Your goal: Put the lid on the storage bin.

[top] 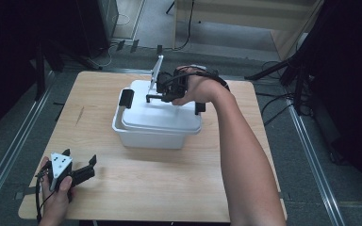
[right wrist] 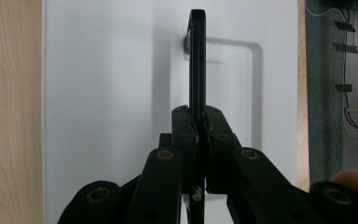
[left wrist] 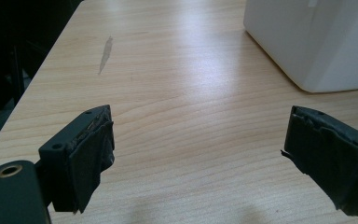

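The white storage box [top: 156,123] sits near the middle of the wooden surface [top: 136,181], its lid [top: 162,115] lying a little askew on the rim. The right tongs [top: 152,98] are clamped on the black carry handle [right wrist: 196,60] on top of the lid; in the right gripper view the 2 jaws pinch the thin bar edge-on, close to one end rather than at its middle. That off-centre hold is the likely trouble: pulling up from there could tip the lid, let it swing on the handle pivot, or let the narrow bar slide out of the pads. If a black side latch [top: 126,98] catches, I judge the whole box could lift or skid instead of the lid coming free. The left tongs [top: 93,162] rest with jaws well apart on the surface, well apart from the box, so nothing steadies it.
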`<state>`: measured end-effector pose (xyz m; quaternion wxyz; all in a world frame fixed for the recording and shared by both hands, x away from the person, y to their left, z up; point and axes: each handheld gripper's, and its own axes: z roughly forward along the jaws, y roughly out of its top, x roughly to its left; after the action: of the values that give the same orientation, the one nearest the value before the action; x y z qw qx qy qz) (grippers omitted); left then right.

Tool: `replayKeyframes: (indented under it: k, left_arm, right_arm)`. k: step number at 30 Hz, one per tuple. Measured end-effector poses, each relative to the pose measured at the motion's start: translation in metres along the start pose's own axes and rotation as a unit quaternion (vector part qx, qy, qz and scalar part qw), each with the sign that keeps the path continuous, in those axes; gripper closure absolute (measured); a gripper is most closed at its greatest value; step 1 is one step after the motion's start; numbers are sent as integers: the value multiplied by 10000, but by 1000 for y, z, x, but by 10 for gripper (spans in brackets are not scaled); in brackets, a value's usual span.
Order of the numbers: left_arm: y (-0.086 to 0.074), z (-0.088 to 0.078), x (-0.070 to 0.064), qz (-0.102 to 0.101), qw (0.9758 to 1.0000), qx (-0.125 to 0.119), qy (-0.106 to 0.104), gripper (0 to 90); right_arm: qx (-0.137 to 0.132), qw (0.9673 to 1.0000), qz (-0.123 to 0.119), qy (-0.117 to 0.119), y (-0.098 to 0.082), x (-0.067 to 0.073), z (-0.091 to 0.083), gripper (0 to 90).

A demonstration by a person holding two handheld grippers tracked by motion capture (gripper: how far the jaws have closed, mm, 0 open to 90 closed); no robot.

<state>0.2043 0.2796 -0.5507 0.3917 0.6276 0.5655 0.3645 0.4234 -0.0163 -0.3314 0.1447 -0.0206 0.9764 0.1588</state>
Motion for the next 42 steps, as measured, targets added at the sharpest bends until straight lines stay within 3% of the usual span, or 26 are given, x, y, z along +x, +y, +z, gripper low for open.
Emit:
replayKeyframes:
  k: [5,6,7,15,34,39,42]
  left_arm:
    - [0,0,0,6,10000,0,-1,90]
    - [0,0,0,6,10000,0,-3,90]
    - [0,0,0,13,10000,6,-6,90]
    - [0,1,0,16,10000,1,-1,89]
    - [0,0,0,13,10000,3,-6,90]
    - [0,1,0,11,10000,3,-9,90]
    - [0,1,0,21,10000,7,-10,90]
  right_arm:
    - [-20,9999,-103,68,8,0,8,857]
    - [40,10000,-13,83,9,2,8,857]
    - [-1,9999,-112,93,11,1,10,857]
    - [24,9999,-37,145,18,2,13,857]
    - [38,9997,-128,191,29,3,26,853]
    - [27,9996,24,298,28,6,22,742]
    - [-37,9994,-16,337,26,6,17,703]
